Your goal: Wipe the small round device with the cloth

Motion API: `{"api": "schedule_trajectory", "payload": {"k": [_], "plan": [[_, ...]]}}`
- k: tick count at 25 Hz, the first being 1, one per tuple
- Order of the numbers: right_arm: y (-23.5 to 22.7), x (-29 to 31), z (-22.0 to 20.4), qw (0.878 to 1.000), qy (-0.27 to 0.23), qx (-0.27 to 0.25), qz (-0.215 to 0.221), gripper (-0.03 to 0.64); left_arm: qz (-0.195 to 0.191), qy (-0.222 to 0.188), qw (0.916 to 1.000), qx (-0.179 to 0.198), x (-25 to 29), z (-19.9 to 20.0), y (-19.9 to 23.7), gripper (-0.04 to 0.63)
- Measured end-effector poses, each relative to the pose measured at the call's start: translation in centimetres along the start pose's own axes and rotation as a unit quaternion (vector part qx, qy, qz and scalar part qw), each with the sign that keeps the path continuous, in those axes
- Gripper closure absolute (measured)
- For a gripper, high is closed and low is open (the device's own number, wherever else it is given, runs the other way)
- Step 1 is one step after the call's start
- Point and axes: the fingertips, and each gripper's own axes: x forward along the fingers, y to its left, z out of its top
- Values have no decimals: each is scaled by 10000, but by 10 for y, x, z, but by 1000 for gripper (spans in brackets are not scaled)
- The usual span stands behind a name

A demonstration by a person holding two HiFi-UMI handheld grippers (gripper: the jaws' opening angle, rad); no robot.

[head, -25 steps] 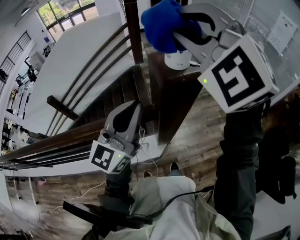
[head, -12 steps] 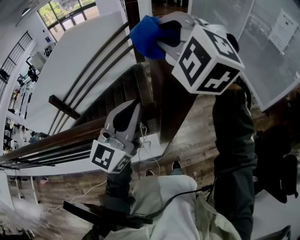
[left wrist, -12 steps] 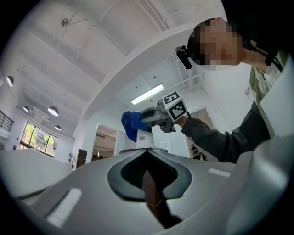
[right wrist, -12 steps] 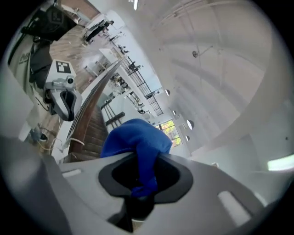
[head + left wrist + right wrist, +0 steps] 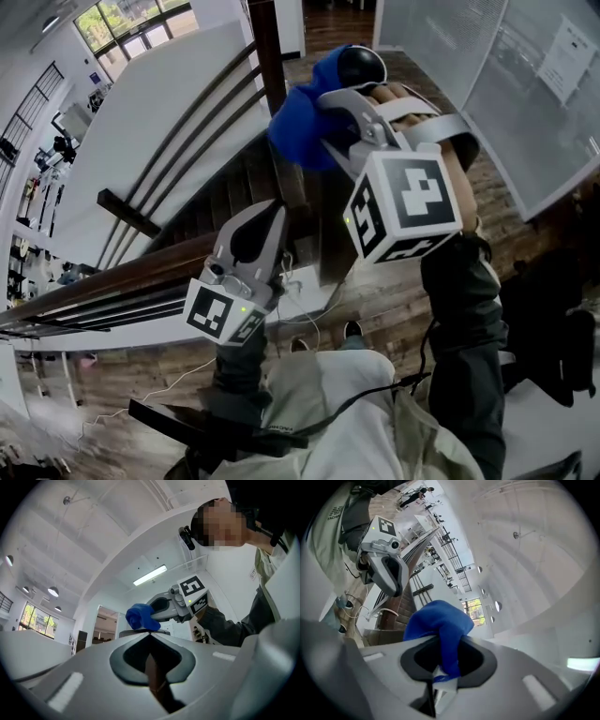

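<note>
Bright, even indoor light is noted. Daylight is admitted by windows [image 5: 141,23] at the head view's upper left; a ceiling strip lamp [image 5: 150,575] is lit. Fisheye bending and dark corners are recorded in both gripper views; near foreground is softened.

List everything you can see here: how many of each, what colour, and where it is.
cloth: one, blue, bunched in the right gripper's jaws
small round device: one, black top, top centre, just beyond the cloth
wooden stand: one, dark brown, centre
railing: one, dark wood, left
cables: white, count unclear, on the floor by the stand
left gripper: one, grey, shut and empty, lower centre
right gripper: one, grey, shut on the cloth, upper centre
</note>
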Motion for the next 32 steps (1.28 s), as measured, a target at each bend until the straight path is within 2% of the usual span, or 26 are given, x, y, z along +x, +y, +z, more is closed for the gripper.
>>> {"api": "schedule_trajectory", "payload": {"k": [3, 5, 11, 15, 17, 20, 22, 25, 28, 30, 32], "plan": [[12, -10, -11, 9994, 42, 343, 71, 537, -4, 27, 10000, -20, 2, -1, 1, 597], [10, -23, -12, 9987, 88, 502, -29, 537, 2, 31, 10000, -34, 2, -1, 3, 597], [-32, -63, -31, 9897, 413, 596, -1231, 537, 43, 36, 10000, -48, -3, -7, 6, 597], [-62, -70, -34, 9787, 606, 305, -1935, 537, 27, 8, 10000, -54, -4, -7, 7, 597], [-57, -67, -30, 9789, 665, 125, -1927, 537, 11, -3, 10000, -63, -4, -5, 5, 597], [-23, -52, -30, 9871, 630, 84, -1472, 537, -8, 2, 10000, -72, -5, -4, 4, 597], [1, -39, -37, 9911, 559, 287, -1170, 537, 6, 17, 10000, -69, -6, -6, 6, 597], [14, -35, -44, 9904, 235, 769, -1121, 537, 39, 42, 10000, -59, -7, -8, 11, 597], [-6, -56, -44, 9794, -477, 1106, -1623, 537, 87, 27, 10000, -39, -9, -7, 15, 597], [-22, -84, -54, 9638, -788, 1348, -2159, 537, 101, 10, 9999, -37, -10, -6, 15, 597], [-26, -110, -74, 9454, -787, 1810, -2594, 537, 114, 0, 9999, -52, -11, -6, 16, 597]]}}
